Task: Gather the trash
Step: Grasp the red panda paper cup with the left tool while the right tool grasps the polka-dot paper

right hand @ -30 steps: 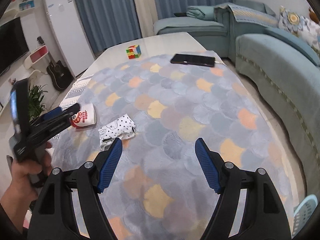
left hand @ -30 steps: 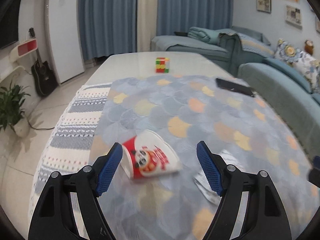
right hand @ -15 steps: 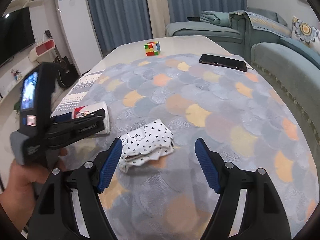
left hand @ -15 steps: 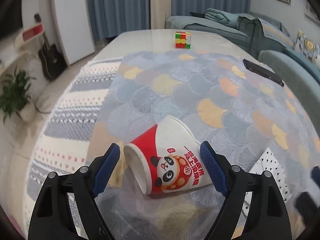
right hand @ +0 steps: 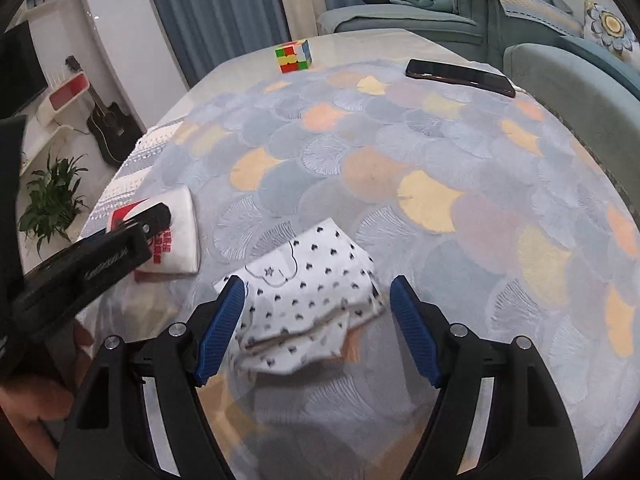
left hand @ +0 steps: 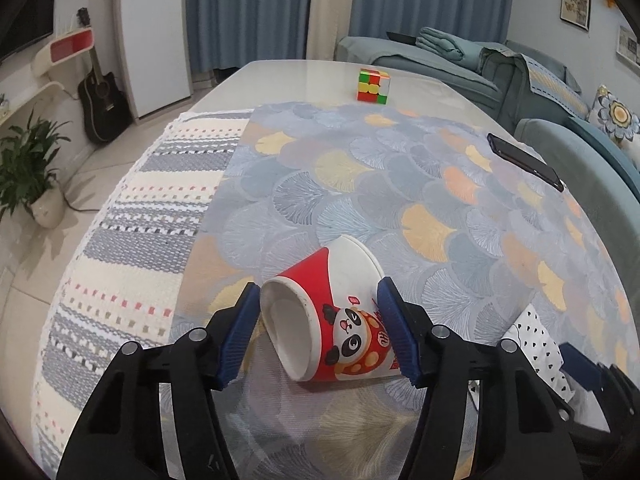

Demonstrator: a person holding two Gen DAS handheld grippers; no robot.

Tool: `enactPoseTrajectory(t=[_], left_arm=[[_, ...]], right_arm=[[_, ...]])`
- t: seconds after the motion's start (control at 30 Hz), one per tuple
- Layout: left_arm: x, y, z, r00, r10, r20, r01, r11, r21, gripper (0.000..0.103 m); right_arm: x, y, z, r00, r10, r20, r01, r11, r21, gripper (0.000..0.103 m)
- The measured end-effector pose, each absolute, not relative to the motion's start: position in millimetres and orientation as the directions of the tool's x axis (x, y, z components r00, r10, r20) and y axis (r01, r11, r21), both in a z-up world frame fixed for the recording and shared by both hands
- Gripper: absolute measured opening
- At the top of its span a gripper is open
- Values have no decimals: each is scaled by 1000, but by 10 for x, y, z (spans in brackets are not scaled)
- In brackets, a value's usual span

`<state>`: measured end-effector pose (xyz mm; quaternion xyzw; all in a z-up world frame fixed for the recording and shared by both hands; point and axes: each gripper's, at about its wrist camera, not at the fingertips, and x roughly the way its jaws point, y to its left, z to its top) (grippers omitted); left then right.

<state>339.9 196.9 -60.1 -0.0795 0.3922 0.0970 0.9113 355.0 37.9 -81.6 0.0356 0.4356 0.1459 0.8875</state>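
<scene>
A red-and-white paper cup (left hand: 332, 312) with a panda print lies on its side on the patterned tablecloth. My left gripper (left hand: 320, 330) has its blue pads on both sides of the cup, touching or nearly touching it. The cup also shows in the right wrist view (right hand: 176, 236), partly behind the left gripper's finger (right hand: 100, 264). A crumpled white wrapper with black dots (right hand: 308, 300) lies between the open fingers of my right gripper (right hand: 316, 328). The wrapper shows at the right edge of the left wrist view (left hand: 540, 344).
A colourful puzzle cube (left hand: 373, 86) stands at the far end of the table. A black phone (right hand: 460, 72) lies at the far right. A striped cloth (left hand: 152, 216) covers the table's left side. A sofa (left hand: 580, 152) runs along the right.
Both grippers moved forward and down. The left fingers closed in around the cup; the right gripper now straddles the wrapper.
</scene>
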Motion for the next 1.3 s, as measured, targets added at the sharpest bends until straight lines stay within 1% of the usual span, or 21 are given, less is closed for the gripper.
enactPoseTrajectory(t=[0.07,0.13,0.2,0.27,0.3,0.37,0.43,0.47,0.53,0.6,0.77,0.83,0.93,1.1,1.17,1.3], left_arm=[[3406,1976,-606,672,113,-732,-240,968,-70,58],[3409,1980,-607,671,115,-733,-241,968,-69,58],[3416,1969,-607,669,121,-733,-242,968,-61,58],[3416,1961,-606,668,126,-734,-243,969,-55,58],[3418,1958,-605,667,128,-734,-243,969,-52,58],[3426,1956,-607,667,131,-734,-244,969,-48,58],[3422,1955,-607,666,133,-734,-244,969,-47,58],[3422,1955,-607,666,132,-734,-244,969,-47,58],[3422,1953,-607,666,132,-734,-244,969,-47,58],[3425,1951,-607,666,134,-734,-244,969,-45,58],[3425,1955,-607,667,134,-733,-244,969,-46,58],[3410,1948,-591,674,142,-725,-248,968,-41,58],[3354,1918,-535,697,155,-700,-246,969,-31,55],[3272,1753,-429,733,201,-650,-213,975,62,52],[3251,1715,-390,740,207,-640,-203,976,80,51],[3216,1754,-286,747,180,-641,-203,978,37,47]], right_arm=[[3587,426,-817,575,289,-765,-230,955,188,83],[3626,524,-834,568,269,-778,-236,959,160,91],[3625,637,-851,567,204,-798,-239,968,78,91],[3634,689,-872,569,173,-804,-238,970,41,89],[3632,692,-873,573,163,-803,-232,972,32,87],[3616,656,-854,587,147,-796,-211,977,25,70],[3606,628,-839,594,147,-791,-214,977,21,60],[3602,616,-833,596,150,-789,-218,976,21,52],[3593,585,-819,602,148,-785,-219,976,15,44],[3589,568,-812,604,152,-783,-225,974,16,38],[3597,501,-780,619,140,-773,-204,979,13,14],[3599,473,-770,619,148,-771,-208,978,21,12],[3590,457,-756,623,153,-767,-215,976,20,9],[3540,457,-682,635,150,-758,-229,973,1,7],[3530,444,-654,638,151,-755,-230,973,0,6],[3501,346,-559,659,142,-739,-219,976,-7,6]])
